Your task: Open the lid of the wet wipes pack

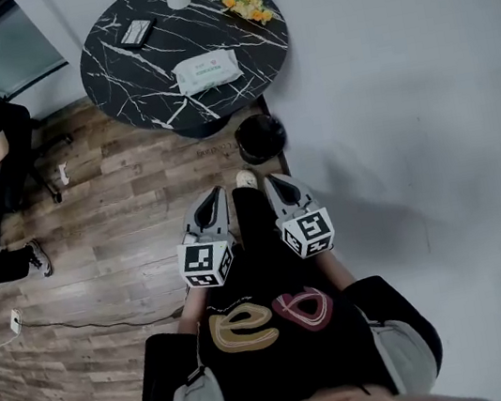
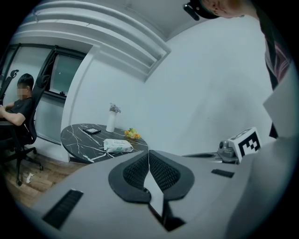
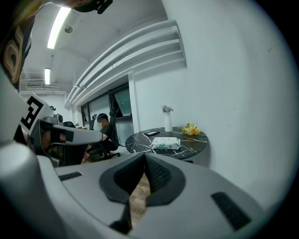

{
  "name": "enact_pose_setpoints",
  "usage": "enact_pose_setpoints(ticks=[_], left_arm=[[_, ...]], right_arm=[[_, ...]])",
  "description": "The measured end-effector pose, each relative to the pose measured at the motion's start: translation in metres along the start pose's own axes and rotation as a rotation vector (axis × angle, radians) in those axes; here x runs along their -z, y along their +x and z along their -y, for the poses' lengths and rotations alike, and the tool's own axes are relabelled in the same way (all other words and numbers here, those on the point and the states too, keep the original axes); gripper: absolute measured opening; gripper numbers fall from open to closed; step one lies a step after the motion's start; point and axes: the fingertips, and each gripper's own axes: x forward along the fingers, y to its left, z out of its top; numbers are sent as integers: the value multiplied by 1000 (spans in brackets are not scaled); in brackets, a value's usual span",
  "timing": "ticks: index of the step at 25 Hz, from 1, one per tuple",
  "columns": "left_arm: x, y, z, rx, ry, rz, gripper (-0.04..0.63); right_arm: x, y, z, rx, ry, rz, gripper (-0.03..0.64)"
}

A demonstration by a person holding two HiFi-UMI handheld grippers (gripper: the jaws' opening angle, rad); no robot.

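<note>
On the round table (image 1: 118, 93) ahead: wipes pack (image 1: 207, 71), lid down; both grippers clenched on nothing.
Left gripper (image 1: 217, 194) and right gripper (image 1: 273, 181) sit side by side over the floor (image 1: 112, 227), well short of the table edge. The pack has bare marble all round it. Phone (image 1: 137, 33) and flowers (image 1: 246, 5) are near the far rim, and the wall (image 1: 401, 74) is close on the right.
</note>
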Motion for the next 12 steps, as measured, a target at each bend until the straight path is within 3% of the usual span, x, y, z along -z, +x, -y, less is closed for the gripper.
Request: enact_pose_setpoints(ticks=[12], left_arm=[[-22, 72, -51, -123, -12, -20, 17]], right_arm=[[-31, 89, 51, -84, -39, -25, 11]])
